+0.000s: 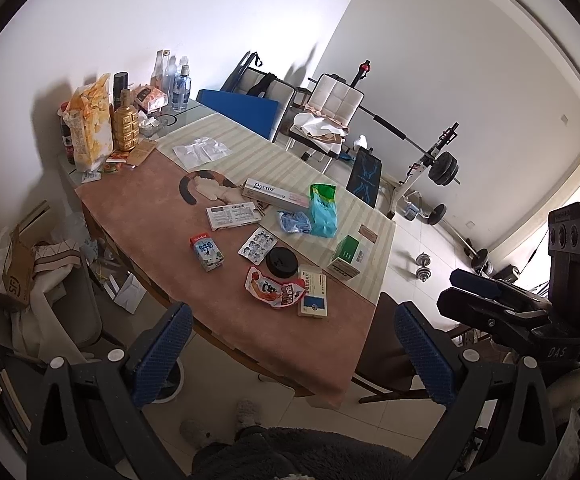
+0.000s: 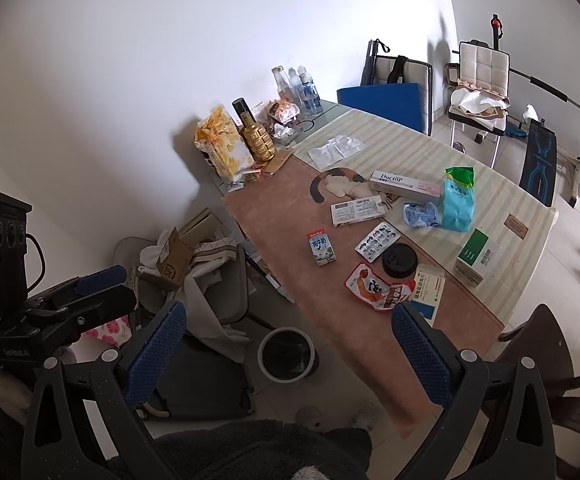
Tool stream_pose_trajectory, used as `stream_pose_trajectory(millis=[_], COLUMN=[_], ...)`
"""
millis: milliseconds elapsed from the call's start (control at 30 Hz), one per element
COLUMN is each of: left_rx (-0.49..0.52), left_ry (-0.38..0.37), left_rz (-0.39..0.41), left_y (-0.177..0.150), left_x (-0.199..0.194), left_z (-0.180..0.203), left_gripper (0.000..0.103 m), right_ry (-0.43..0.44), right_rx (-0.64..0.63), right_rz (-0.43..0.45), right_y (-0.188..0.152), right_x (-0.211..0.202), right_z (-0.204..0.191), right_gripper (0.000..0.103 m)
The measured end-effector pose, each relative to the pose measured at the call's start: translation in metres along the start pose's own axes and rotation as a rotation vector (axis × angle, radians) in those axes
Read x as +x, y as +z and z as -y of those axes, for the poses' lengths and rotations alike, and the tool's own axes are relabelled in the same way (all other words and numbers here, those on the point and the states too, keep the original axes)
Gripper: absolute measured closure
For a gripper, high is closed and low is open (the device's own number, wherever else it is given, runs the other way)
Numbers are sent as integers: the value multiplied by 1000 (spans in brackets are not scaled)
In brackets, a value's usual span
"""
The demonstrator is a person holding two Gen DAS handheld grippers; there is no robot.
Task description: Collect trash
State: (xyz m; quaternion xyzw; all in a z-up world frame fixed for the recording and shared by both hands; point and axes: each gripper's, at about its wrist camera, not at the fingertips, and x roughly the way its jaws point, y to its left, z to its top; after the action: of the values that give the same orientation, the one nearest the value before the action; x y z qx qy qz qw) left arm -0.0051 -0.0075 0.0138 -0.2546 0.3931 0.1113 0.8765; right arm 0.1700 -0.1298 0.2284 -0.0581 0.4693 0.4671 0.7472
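Left gripper [image 1: 290, 356]: two black plastic fingers with blue dimpled pads, spread wide apart, nothing between them; lower centre of the left wrist view, held above the table's near edge.
Right gripper [image 2: 286, 354]: same build, fingers spread wide apart and empty; lower centre of the right wrist view, above the floor beside the table.
Table [image 1: 158, 216]: long rectangular top under a pinkish-brown mat, with a striped pale cloth on the far half.
Red snack wrapper [image 1: 274, 288]: crinkled glossy foil, flat on the mat near the near edge, at frame centre.
Black lid [image 1: 281, 263]: round disc, touching the wrapper's upper edge.
Milk carton [image 1: 207, 254]: small rectangular box, lying left of the lid.
Blister pack [image 1: 257, 245]: flat foil sheet, between carton and lid.
Green-blue pouch [image 1: 323, 210]: soft plastic bag, right of centre.
Blue wrapper [image 1: 293, 222]: crumpled film, just beside the pouch.
Toothpaste box [image 1: 276, 196]: long cardboard carton, above the pouch.
Trash bin [image 2: 287, 354]: round, dark inside, pale rim; on the tiled floor at lower centre, beside the table.
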Motion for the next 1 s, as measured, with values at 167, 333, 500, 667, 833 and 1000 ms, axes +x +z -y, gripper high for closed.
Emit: stream_pose_trajectory(millis=[167, 333, 500, 667, 833, 1000], left_rx=[0, 0, -1, 0, 1, 4], left_ry=[-3, -4, -3, -3, -8, -6], left_rz=[0, 1, 2, 2, -1, -2], left_y=[0, 0, -2, -3, -3, -4], left_x=[0, 0, 0, 0, 2, 6], left_z=[-1, 0, -1, 0, 2, 5], left_gripper=[0, 0, 0, 0, 0, 0], right_ry=[-2, 0, 0, -1, 0, -5], right_rx=[-1, 0, 0, 1, 4, 17], right_rz=[-2, 0, 0, -1, -1, 2], right_y=[0, -1, -1, -2, 0, 3], right_x=[0, 0, 0, 0, 1, 3], right_z=[0, 1, 1, 2, 2, 1], right_gripper=[0, 0, 0, 0, 0, 0])
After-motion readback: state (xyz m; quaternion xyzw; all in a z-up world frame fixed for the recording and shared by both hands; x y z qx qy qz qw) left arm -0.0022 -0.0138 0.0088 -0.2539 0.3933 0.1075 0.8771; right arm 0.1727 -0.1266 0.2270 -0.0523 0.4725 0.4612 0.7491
